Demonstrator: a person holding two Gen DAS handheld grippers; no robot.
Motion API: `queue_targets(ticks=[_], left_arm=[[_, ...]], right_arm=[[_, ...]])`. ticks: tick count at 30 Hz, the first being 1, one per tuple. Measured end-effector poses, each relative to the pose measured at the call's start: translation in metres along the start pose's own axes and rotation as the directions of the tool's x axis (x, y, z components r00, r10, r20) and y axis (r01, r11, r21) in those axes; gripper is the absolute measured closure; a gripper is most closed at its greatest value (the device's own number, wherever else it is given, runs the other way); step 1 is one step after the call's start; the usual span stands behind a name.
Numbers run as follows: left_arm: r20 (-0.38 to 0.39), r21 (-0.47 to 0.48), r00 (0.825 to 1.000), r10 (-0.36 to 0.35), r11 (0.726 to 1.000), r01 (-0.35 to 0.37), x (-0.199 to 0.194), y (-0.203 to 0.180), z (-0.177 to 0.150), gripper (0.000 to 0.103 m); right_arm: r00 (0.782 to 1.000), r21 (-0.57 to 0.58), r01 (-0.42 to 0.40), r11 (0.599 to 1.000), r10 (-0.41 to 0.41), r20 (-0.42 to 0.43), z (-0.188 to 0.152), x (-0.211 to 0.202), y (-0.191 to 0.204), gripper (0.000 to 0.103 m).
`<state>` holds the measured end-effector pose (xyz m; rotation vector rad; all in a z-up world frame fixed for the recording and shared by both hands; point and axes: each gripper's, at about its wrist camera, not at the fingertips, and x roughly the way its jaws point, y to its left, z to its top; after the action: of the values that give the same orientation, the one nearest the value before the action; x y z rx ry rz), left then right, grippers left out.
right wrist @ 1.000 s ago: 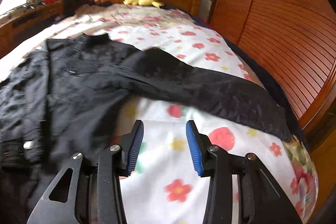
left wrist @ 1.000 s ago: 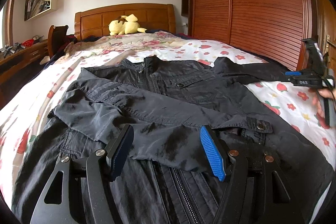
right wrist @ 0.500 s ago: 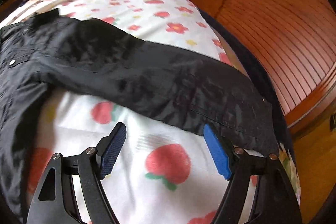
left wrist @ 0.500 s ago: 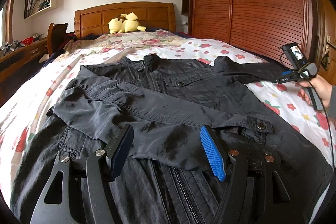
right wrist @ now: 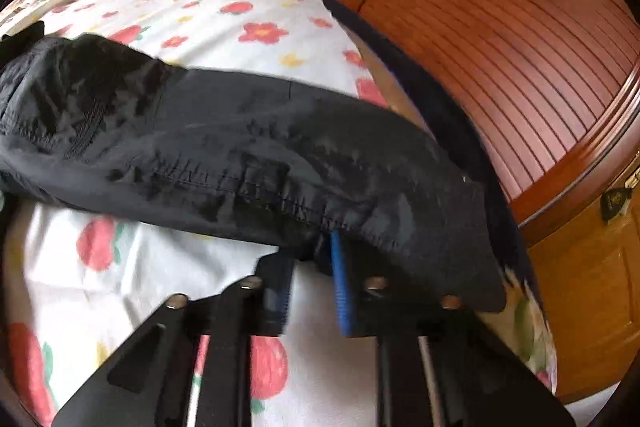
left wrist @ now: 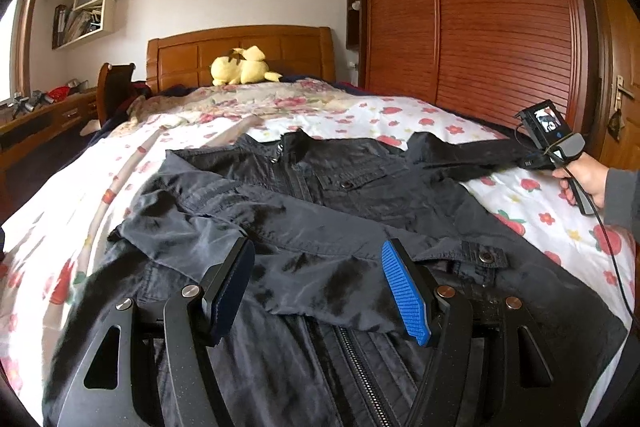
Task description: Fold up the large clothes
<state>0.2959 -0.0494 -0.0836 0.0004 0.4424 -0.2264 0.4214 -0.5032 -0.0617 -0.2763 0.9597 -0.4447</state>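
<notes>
Black, thin and slightly shiny, the jacket (left wrist: pixel 320 211) lies front-up on the flowered bedsheet (left wrist: pixel 400 115), one sleeve already folded across its chest, the other sleeve (right wrist: pixel 248 147) stretched out toward the wooden wardrobe (right wrist: pixel 500 27). It looks light and limp, likely a bit slick, so it should drag and slide easily but sag wherever it isn't supported; a seam or cuff edge looks like the safest hold. And that's where the right gripper (right wrist: pixel 316 259) is, fingers pinched together on the sleeve's lower hem near the cuff, cloth bunched over the blue pad. Left gripper (left wrist: pixel 316 287) hovers over the folded sleeve with fingers spread wide, nothing between them. The left view gives the whole garment, zip, collar and the person's hand (left wrist: pixel 584 179) on the other tool; only the right view shows the actual bite on the hem, and the sleeve's stitched seam up close.
</notes>
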Motion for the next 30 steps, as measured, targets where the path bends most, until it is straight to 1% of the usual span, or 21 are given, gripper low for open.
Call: queue_targets(ticks=[3,4,6,8,9,10,11,12,13,14,16,17,19,20,22,23,24,25,27,30], left_arm=[[-0.004,-0.003,1.0,0.005,1.0,-0.005,0.001,0.001,-0.001,0.035],[-0.006,-0.003,1.0,0.007,1.0,-0.007,0.001,0.002,-0.002,0.035],[-0.007,-0.001,1.0,0.011,1.0,-0.011,0.0,0.002,-0.002,0.035],[-0.002,-0.003,1.0,0.013,1.0,-0.013,-0.002,0.003,0.0,0.035],[0.004,-0.006,1.0,0.017,1.0,-0.017,-0.003,0.004,0.0,0.035],[0.011,-0.009,1.0,0.022,1.0,-0.022,-0.004,0.005,0.0,0.035],[0.014,-0.012,1.0,0.026,1.0,-0.026,-0.004,0.006,0.0,0.035],[0.013,-0.014,1.0,0.027,1.0,-0.027,-0.004,0.007,0.0,0.035],[0.011,-0.018,1.0,0.026,1.0,-0.026,-0.004,0.008,0.0,0.035],[0.009,-0.019,1.0,0.026,0.999,-0.026,-0.003,0.009,0.0,0.035],[0.009,-0.02,1.0,0.03,0.999,-0.029,-0.004,0.009,0.0,0.035],[0.011,-0.02,1.0,0.029,0.999,-0.028,-0.005,0.009,0.0,0.035],[0.014,-0.018,1.0,0.027,0.999,-0.027,-0.006,0.01,0.0,0.035],[0.015,-0.018,0.999,0.028,0.999,-0.028,-0.007,0.01,-0.001,0.035],[0.016,-0.022,0.999,0.028,0.999,-0.028,-0.008,0.012,-0.002,0.035],[0.013,-0.026,1.0,0.027,0.999,-0.026,-0.008,0.013,-0.002,0.035],[0.011,-0.03,1.0,0.025,0.999,-0.024,-0.009,0.014,-0.002,0.035],[0.01,-0.033,1.0,0.022,0.999,-0.022,-0.009,0.015,-0.003,0.035],[0.012,-0.034,1.0,0.022,0.999,-0.021,-0.01,0.016,-0.002,0.035],[0.018,-0.033,1.0,0.02,0.999,-0.019,-0.011,0.016,-0.001,0.035]], right_arm=[[0.997,0.02,0.019,1.0,-0.021,0.077,0.013,-0.021,0.001,0.097],[0.991,0.033,0.008,0.999,-0.013,0.132,0.019,-0.036,0.001,0.098],[0.978,0.044,-0.039,0.998,0.029,0.208,0.027,-0.057,0.002,0.098],[0.954,0.028,-0.103,0.994,0.09,0.287,0.033,-0.088,0.011,0.098],[0.94,0.01,-0.13,0.991,0.12,0.32,0.036,-0.102,0.017,0.098],[0.919,-0.02,-0.166,0.986,0.162,0.361,0.039,-0.123,0.027,0.098],[0.904,-0.041,-0.19,0.981,0.191,0.382,0.041,-0.136,0.035,0.098],[0.882,-0.081,-0.231,0.97,0.244,0.403,0.042,-0.156,0.047,0.098],[0.868,-0.108,-0.251,0.962,0.274,0.414,0.039,-0.169,0.057,0.098],[0.845,-0.148,-0.281,0.948,0.318,0.43,0.037,-0.187,0.07,0.098],[0.796,-0.229,-0.355,0.906,0.421,0.435,0.029,-0.217,0.095,0.098],[0.78,-0.255,-0.376,0.891,0.452,0.432,0.026,-0.225,0.104,0.098],[0.74,-0.32,-0.432,0.843,0.534,0.408,0.011,-0.246,0.129,0.098],[0.73,-0.34,-0.448,0.827,0.558,0.394,0.005,-0.251,0.137,0.098],[0.718,-0.379,-0.487,0.787,0.608,0.34,-0.014,-0.255,0.157,0.098],[0.718,-0.391,-0.504,0.77,0.625,0.306,-0.022,-0.255,0.166,0.098],[0.725,-0.4,-0.51,0.762,0.631,0.277,-0.029,-0.252,0.174,0.098],[0.739,-0.407,-0.507,0.759,0.627,0.248,-0.037,-0.247,0.18,0.098],[0.758,-0.411,-0.498,0.763,0.614,0.22,-0.048,-0.239,0.186,0.098],[0.766,-0.385,-0.521,0.762,0.616,0.183,-0.054,-0.23,0.18,0.098]])
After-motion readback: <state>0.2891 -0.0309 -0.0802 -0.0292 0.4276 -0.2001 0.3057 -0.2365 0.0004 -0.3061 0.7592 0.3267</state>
